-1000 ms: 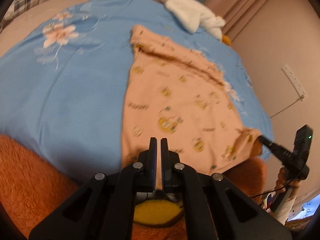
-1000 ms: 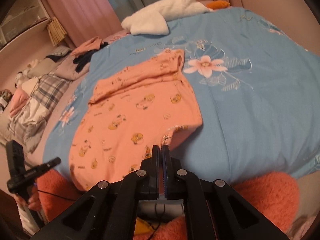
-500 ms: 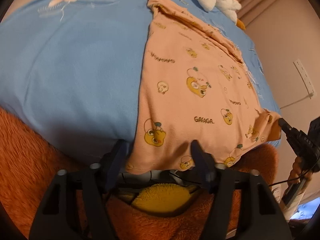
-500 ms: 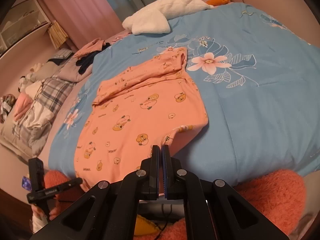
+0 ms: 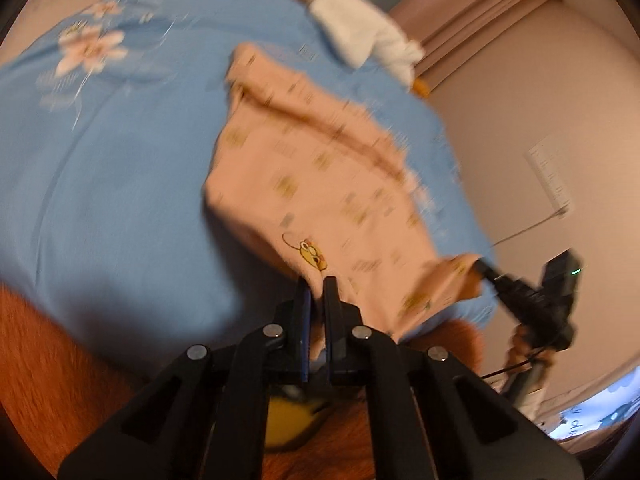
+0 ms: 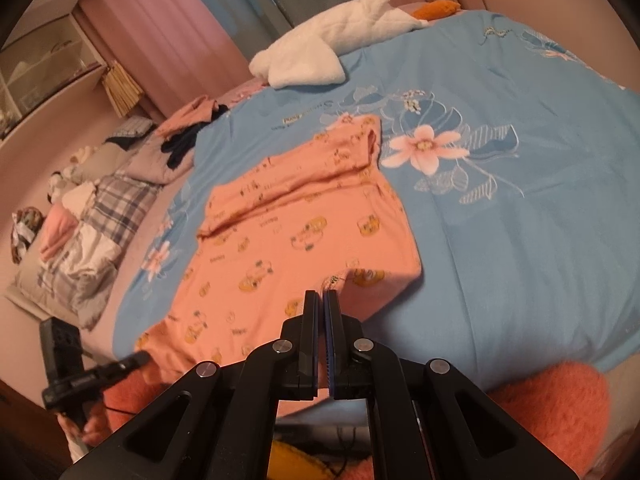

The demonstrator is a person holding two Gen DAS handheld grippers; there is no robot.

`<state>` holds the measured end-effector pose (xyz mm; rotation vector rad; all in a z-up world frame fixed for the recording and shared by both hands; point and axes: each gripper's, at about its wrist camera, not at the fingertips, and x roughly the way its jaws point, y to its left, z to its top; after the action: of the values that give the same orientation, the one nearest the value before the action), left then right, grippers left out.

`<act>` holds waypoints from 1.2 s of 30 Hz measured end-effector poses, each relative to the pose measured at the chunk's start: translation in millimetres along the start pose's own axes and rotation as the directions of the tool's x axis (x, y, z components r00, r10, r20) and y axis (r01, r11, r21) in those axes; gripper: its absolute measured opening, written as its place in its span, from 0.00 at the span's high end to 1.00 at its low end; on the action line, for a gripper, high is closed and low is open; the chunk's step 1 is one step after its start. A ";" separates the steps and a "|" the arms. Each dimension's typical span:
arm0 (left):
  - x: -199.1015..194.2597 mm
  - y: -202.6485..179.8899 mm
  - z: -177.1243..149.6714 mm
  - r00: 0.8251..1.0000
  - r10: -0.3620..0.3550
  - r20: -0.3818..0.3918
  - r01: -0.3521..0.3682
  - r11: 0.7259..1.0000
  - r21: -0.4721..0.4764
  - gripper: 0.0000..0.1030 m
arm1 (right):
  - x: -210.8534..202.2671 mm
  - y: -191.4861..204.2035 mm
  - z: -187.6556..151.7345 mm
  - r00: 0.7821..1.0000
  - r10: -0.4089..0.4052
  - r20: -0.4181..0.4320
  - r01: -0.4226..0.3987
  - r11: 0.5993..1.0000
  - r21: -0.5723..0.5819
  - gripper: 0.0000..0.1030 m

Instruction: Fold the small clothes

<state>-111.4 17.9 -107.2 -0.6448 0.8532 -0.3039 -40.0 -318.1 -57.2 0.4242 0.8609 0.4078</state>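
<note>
Both grippers pinch the near hem of the peach cotton shirt with yellow cartoon prints (image 6: 304,236): left gripper (image 5: 317,286) and right gripper (image 6: 321,298), jaws nearly closed on cloth. It lies spread on the blue flowered bedsheet (image 6: 500,220). Uneven pulling might slip the thin hem out, or make a crooked fold.

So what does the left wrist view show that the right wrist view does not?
Only the left wrist view shows the wall socket strip and the right gripper pinching a hem corner. Only the right wrist view shows the plaid bedding, the shelf and the left gripper. Both show the peach shirt, blue sheet and white plush toy.
</note>
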 end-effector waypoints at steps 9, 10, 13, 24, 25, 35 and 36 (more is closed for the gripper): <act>19.2 17.5 62.9 0.994 0.042 0.101 -0.034 0.996 -0.082 0.96 | 40.7 -21.0 42.6 0.997 -0.083 -0.011 0.083 0.996 0.039 0.96; 25.4 23.2 70.6 0.993 0.064 0.098 -0.054 0.993 -0.102 0.96 | 45.3 -24.1 46.3 0.996 -0.085 -0.016 0.086 0.995 0.047 0.96; 38.4 34.8 84.0 0.992 0.086 0.092 -0.073 0.989 -0.132 0.96 | 62.5 -29.9 58.5 0.994 -0.105 -0.037 0.107 0.993 0.048 0.96; 85.8 60.0 102.0 0.974 0.226 0.005 -0.223 0.966 -0.130 0.94 | 104.7 -41.4 68.2 0.972 -0.199 -0.129 0.202 0.979 0.012 0.93; 84.7 59.8 102.9 0.975 0.224 0.007 -0.221 0.967 -0.127 0.92 | 100.6 -42.2 68.7 0.974 -0.188 -0.123 0.191 0.981 0.015 0.93; 42.1 30.4 81.2 0.986 0.161 0.045 -0.158 0.985 -0.067 0.46 | 61.5 -32.0 48.5 0.986 -0.127 -0.104 0.127 0.992 -0.013 0.62; 42.3 27.3 78.1 0.988 0.149 0.040 -0.146 0.988 -0.058 0.47 | 63.4 -29.7 44.1 0.987 -0.110 -0.117 0.108 0.994 -0.022 0.62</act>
<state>-24.2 49.6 -112.1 -0.6336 0.8639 -0.1324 37.1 -319.5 -87.0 0.3393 0.9904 0.3410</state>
